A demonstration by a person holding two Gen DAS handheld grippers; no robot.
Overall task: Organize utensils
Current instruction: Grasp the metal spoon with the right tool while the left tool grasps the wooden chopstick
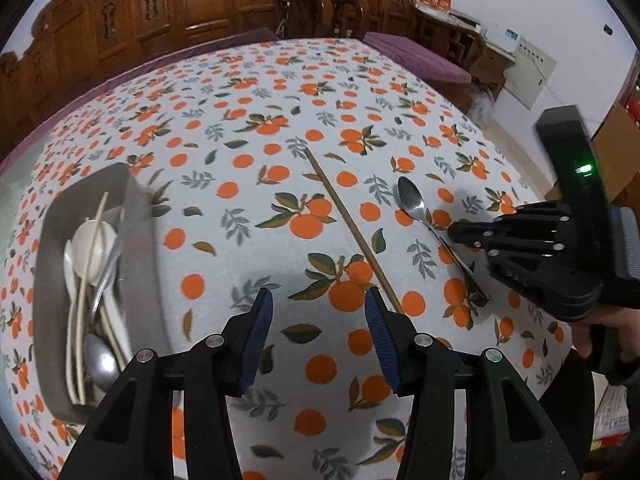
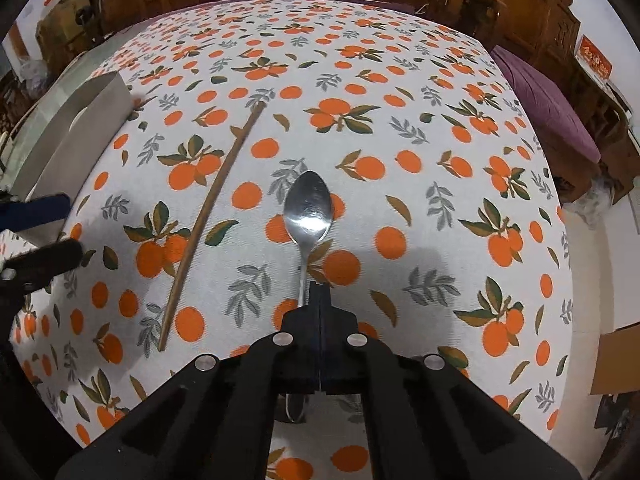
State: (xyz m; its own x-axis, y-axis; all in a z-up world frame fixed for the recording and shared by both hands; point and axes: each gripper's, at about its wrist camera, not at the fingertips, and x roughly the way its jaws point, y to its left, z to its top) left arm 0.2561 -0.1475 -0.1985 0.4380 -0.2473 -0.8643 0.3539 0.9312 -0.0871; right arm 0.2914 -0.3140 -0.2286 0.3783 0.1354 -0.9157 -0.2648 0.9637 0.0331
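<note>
In the right wrist view our right gripper (image 2: 319, 292) fills the lower centre of the frame, its jaws pressed together on the handle of a metal spoon (image 2: 309, 210); the spoon's bowl points up the frame, face up, over the orange-patterned tablecloth (image 2: 420, 128); whether the bowl touches the cloth we cannot tell. To the left of the spoon a single brown chopstick (image 2: 212, 216) lies slanted on the cloth, apart from the spoon; at the upper left edge of that frame stands the grey tray (image 2: 80, 136). In the left wrist view our left gripper (image 1: 319, 334) sits at the bottom centre with its blue-padded fingers (image 1: 256, 340) spread wide and nothing between them, above bare cloth; the chopstick (image 1: 352, 236) runs from mid-frame down to just beside the right pad; the spoon (image 1: 416, 204) lies right of it, with the right gripper (image 1: 464, 234) reaching in from the right edge over its handle. At the left of that frame the tray (image 1: 144, 264) holds white spoons (image 1: 94, 248), pale chopsticks (image 1: 82, 320) and metal spoons (image 1: 98, 356), piled together lengthwise; carved wooden furniture (image 1: 180, 8) fills the top of the frame.
</note>
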